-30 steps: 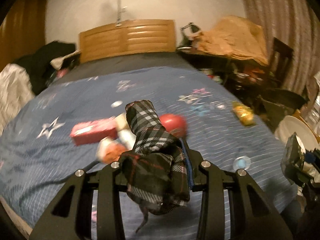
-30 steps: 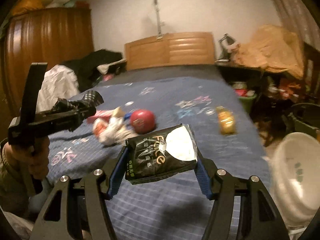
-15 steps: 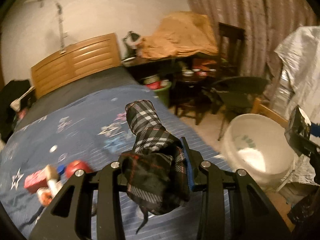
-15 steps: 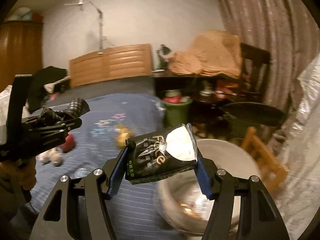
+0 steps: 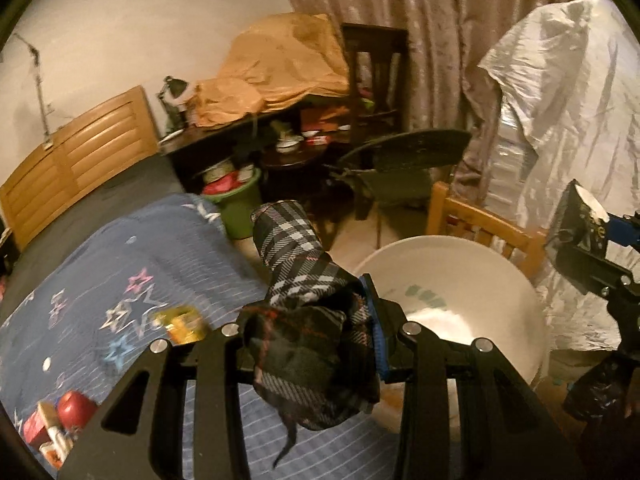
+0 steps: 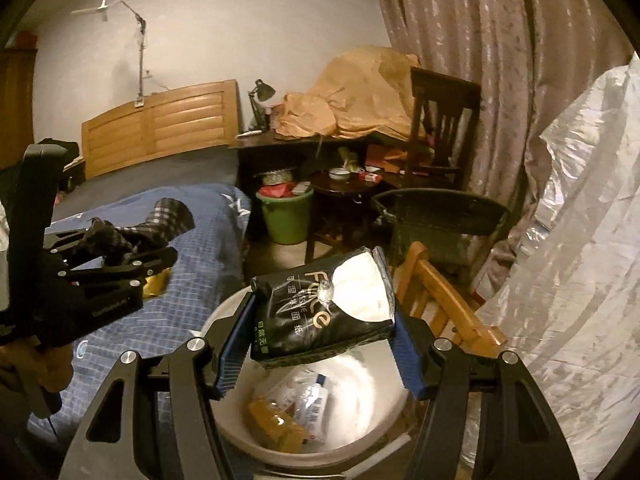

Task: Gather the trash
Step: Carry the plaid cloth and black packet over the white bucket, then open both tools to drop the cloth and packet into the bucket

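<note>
My crumpled dark plaid cloth (image 5: 308, 320) hides my left gripper's (image 5: 310, 340) left pad. Beside the round white plastic basin (image 5: 500, 272), small yellow packet (image 5: 182, 322) blurred; basin's contents (image 6: 288, 412) unreadable.

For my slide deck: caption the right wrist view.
Right claw holds a black tissue pack above the white trash basin beside the bed.

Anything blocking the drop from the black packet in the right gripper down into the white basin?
Nothing visible: the black packet, clamped in the right gripper, hangs over the open white basin, which holds only some wrappers.
</note>
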### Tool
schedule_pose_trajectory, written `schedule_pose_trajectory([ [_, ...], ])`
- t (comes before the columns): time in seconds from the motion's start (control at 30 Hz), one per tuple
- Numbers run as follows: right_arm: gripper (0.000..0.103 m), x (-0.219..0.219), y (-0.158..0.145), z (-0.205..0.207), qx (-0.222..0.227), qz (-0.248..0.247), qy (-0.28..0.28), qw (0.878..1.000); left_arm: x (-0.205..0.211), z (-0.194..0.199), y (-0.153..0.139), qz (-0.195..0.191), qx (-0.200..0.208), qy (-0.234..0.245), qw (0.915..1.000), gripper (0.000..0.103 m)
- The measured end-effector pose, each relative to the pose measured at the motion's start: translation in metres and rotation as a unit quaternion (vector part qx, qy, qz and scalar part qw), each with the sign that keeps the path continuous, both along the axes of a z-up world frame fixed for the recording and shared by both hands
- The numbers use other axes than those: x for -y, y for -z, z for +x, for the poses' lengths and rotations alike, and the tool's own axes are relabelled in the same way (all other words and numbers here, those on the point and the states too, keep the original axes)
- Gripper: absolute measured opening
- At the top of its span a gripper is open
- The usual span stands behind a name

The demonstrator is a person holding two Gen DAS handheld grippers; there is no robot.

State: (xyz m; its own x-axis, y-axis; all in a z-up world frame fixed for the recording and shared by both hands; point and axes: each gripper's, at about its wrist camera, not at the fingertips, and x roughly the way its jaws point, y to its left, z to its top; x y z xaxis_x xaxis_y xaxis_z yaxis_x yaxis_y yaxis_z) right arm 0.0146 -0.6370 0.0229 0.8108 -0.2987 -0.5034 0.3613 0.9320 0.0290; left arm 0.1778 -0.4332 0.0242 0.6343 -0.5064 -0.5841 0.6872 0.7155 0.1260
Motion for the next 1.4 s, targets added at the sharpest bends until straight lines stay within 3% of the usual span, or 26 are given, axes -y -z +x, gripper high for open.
schedule_pose_trajectory([
  [0.47, 0.064, 0.035, 0.022, 0.006, -0.021, 0.009, 0.012, 1.0, 0.048, 0.002, 0.029, 0.022, -0.022, 0.033, 0.999, 0.036],
  [1.4, 0.064, 0.028, 0.035, 0.031, -0.034, 0.014, -0.009, 0.999, 0.052, 0.011, 0.045, 0.027, -0.042, 0.03, 0.9983, 0.037],
])
